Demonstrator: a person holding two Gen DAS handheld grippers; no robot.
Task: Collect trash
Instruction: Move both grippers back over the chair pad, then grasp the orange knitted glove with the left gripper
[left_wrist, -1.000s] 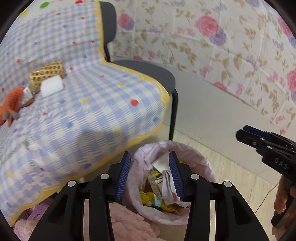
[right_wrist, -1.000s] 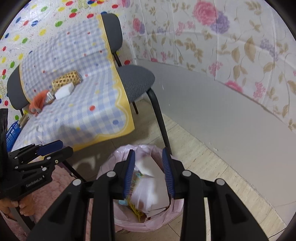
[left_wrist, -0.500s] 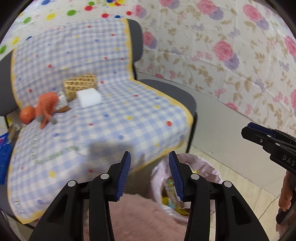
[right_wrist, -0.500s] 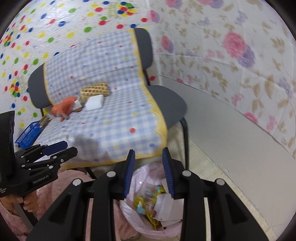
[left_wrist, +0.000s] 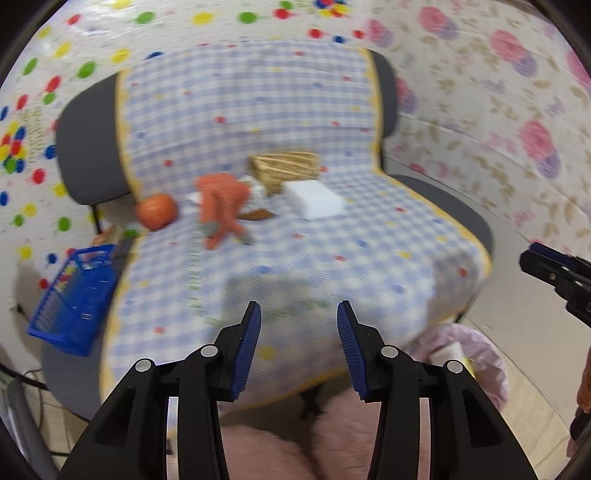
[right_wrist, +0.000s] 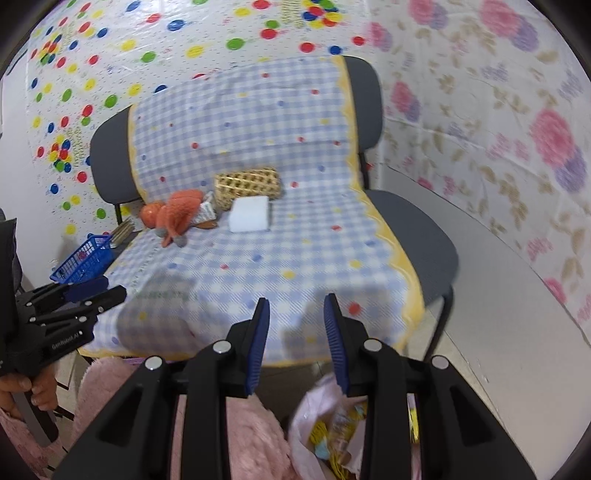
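Both the left gripper and right gripper gape empty. A wrapper lies beside the toy near the blanket's back edge; a hasty grab risks snagging the toy.

1. On the side of the left gripper, seen from the right wrist camera, stands small white lettering that seems to read "GenRobot.AI".
2. The right gripper, at the edge of the left wrist view, carries a white mark cut off by the frame; it cannot be read.
3. The wrappers in the pink trash bag show print too blurred to read.
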